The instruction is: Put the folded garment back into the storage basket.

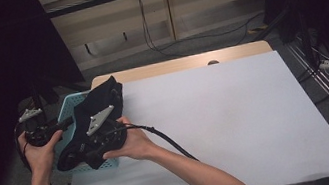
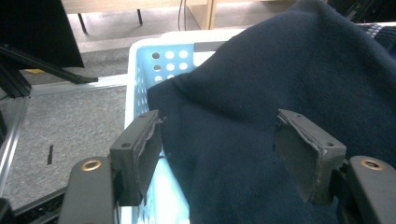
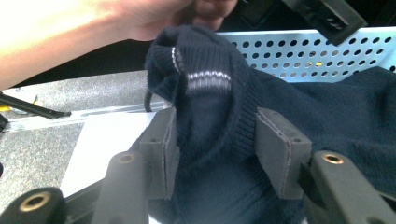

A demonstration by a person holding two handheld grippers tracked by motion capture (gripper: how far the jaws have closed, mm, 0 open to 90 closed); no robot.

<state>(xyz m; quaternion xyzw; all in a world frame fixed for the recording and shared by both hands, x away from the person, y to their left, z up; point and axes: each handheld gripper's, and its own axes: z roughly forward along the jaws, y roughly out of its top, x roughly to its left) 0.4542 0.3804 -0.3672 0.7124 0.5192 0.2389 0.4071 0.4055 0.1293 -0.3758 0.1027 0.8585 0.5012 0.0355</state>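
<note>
Lying in blue basket (image 1: 67,109): dark navy sweater (image 1: 103,102) | possibly overhanging rim

We see dark navy knitted sweater (image 2: 261,107): soft matt cloth, ribbed cuff with pale stripes. Light blue perforated plastic basket (image 2: 140,74): smooth, slight sheen. White tabletop (image 1: 217,114): smooth, matt. Black gripper pads (image 3: 275,149): matt, rubbery, frayed edges.

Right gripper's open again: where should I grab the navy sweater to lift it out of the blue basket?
Take the ribbed, striped cuff fold of the navy sweater. It stands up as a bunched ridge between the right gripper jaws, clear of the blue basket wall. Probably come straight along the jaws and close across the ridge.
</note>
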